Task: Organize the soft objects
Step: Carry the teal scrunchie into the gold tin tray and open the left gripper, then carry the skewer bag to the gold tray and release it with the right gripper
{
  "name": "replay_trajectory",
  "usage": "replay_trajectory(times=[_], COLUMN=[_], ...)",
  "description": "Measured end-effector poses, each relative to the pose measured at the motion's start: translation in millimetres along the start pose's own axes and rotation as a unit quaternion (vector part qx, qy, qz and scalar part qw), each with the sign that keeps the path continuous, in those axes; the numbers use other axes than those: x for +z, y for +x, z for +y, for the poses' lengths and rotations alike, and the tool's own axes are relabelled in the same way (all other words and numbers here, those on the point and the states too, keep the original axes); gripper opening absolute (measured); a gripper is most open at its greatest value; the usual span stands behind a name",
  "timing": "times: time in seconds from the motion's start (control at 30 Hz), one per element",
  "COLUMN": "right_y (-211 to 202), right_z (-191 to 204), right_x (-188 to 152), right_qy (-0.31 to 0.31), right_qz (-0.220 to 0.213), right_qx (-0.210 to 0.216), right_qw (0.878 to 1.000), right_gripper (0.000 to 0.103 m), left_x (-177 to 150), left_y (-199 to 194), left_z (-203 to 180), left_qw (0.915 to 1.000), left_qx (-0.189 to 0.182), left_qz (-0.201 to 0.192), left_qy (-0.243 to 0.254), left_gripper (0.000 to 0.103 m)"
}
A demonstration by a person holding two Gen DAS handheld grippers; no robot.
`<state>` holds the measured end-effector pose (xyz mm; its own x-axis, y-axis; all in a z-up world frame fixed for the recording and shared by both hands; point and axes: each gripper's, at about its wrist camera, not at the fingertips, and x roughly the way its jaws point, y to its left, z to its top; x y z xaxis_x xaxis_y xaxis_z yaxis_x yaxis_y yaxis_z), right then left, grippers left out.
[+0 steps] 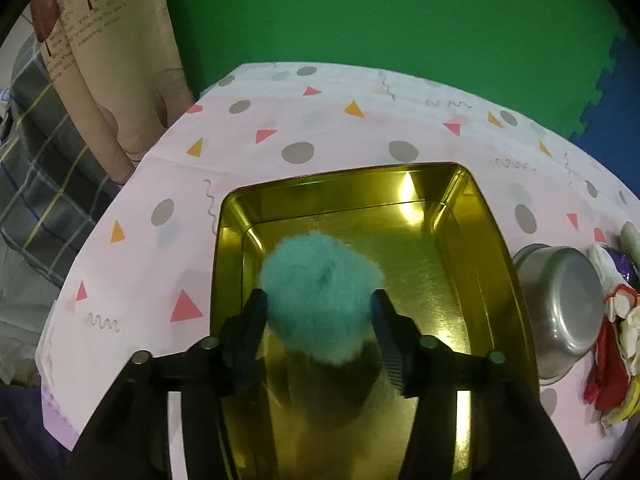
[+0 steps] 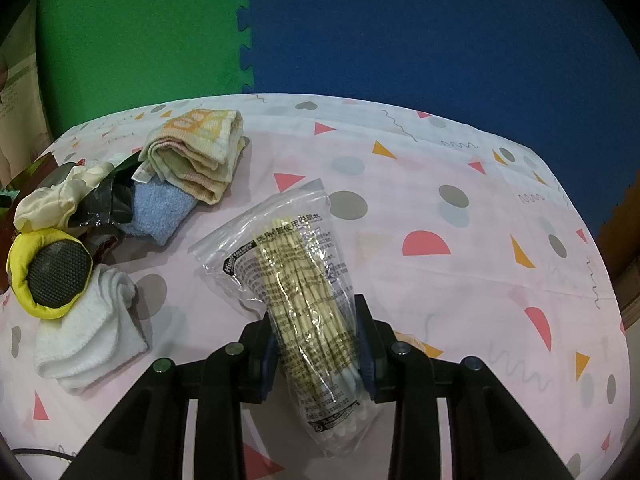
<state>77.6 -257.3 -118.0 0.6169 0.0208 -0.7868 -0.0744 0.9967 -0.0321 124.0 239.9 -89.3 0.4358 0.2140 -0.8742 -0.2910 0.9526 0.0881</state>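
Left wrist view: one gold tin tray [image 1: 492,216] fills the centre of the frame on the patterned tablecloth [image 1: 168,168]. I see nothing resting on its floor. My left gripper [image 1: 320,304] pinches one teal pompom [image 1: 320,292] between its two fingers [image 1: 252,316]; the ball bulges forward past the fingertips and hangs over the tray's near half. At the right edge stands one steel bowl [image 1: 568,304], tipped on its side; I cannot see its inside. Just beyond it lies a heap of white, red and yellow soft items [image 1: 616,320], too cramped to count.

Right wrist view: my right gripper [image 2: 316,332] is clamped on one clear bag of cotton swabs [image 2: 296,264], the fingers [image 2: 366,344] pressing its lower half while the upper half leans toward frame centre above the cloth. At the left of the frame I count three folded cloths: one orange-striped towel [image 2: 200,152], one blue towel [image 2: 160,208], one white towel [image 2: 92,332]. One yellow-rimmed pad [image 2: 52,276] touches the white towel, with a cream fabric piece [image 2: 56,196] and dark foil wrapper [image 2: 108,200] above it.
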Motion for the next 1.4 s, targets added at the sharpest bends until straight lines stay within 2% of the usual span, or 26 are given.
replay_trajectory(times=[0.13,0.2,0.37,0.5,0.63,0.87,0.97,1.13,1.4], right_y=[0,1,1,0,1,-7,-18,-44,-81], right_z=[0,1,1,2,1,3,7,26,101], right_x=[0,0,0,1,1,5,11,30,67], right_qy=[-0.002,-0.004,-0.006,-0.006,-0.005,0.02,0.032,0.032,-0.011], right_qz=[0.0,0.001,0.001,0.001,0.002,0.017,0.009,-0.013,-0.044], right_qx=[-0.002,-0.004,-0.006,-0.005,-0.006,-0.007,-0.005,0.009,0.078], right_qw=[1.0,1.0,1.0,1.0,1.0,1.0,0.999,0.999,0.996], right_gripper=[0.034,0.034,0.034,0.034,0.032,0.028,0.027,0.027,0.027], left_x=[-6,-11,-25,-37,-51,-64,-69,-74,-80], left_y=[-16,-25,-49,-62,-71,-76,-77,-77,-75], left_z=[-2,-2,-1,1,2,8,13,24,44], left_qw=[0.9998,0.9994,0.9981,0.9969,0.9953,0.9942,0.9933,0.9921,0.9913], left_qx=[-0.006,-0.008,-0.013,-0.014,0.008,0.014,0.024,0.034,0.041], left_qz=[-0.02,-0.033,-0.061,-0.076,-0.093,-0.101,-0.105,-0.108,-0.099], left_qy=[0.005,0.003,-0.004,-0.015,-0.022,-0.034,-0.042,-0.054,-0.077], left_gripper=[0.06,0.068,0.078,0.08,0.08,0.081,0.081,0.081,0.082])
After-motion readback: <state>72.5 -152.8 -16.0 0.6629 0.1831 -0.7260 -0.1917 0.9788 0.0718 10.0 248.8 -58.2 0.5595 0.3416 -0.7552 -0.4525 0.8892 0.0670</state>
